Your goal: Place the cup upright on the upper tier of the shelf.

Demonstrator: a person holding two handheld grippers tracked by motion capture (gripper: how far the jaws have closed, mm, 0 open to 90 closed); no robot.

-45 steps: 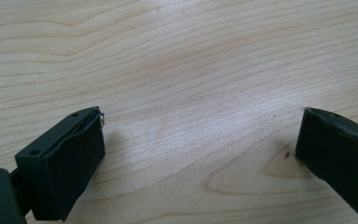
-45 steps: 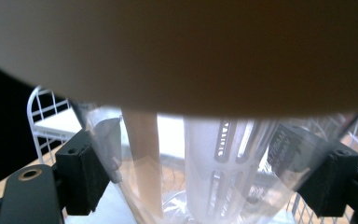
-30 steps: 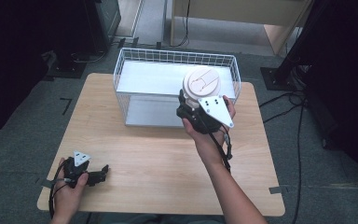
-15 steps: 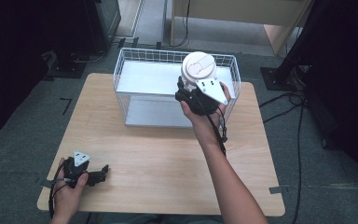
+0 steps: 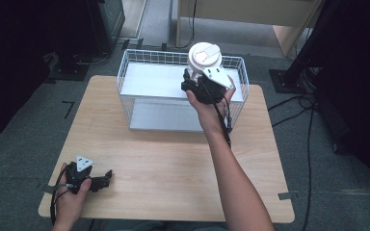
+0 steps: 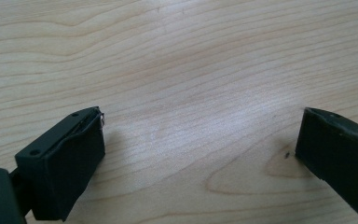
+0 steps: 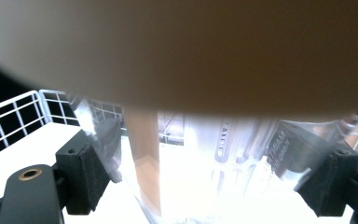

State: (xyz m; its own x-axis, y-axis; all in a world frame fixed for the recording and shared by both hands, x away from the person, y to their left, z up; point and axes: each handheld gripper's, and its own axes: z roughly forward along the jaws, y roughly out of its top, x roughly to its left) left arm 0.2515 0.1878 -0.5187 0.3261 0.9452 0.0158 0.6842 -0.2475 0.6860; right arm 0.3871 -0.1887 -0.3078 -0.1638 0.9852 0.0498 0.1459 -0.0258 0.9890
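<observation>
High view: the right gripper [image 5: 198, 83] grips a white-lidded clear cup [image 5: 204, 57] above the wire basket [image 5: 135, 77], upper centre; lowering and release remain.

Left gripper view: the left gripper [image 6: 200, 140] rests open on the tabletop [image 6: 191, 60].

Right gripper view: the jaws clamp the cup's clear wall.

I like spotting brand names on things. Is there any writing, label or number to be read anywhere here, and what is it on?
"MAINTIAM": my best reading of upright raised letters on the clear plastic cup with a white lid, held in the right gripper; it is partly cut off, so uncertain.
Further lettering on the cup: too blurred to read.
White wire basket, light wooden table, left gripper: no writing visible.
</observation>
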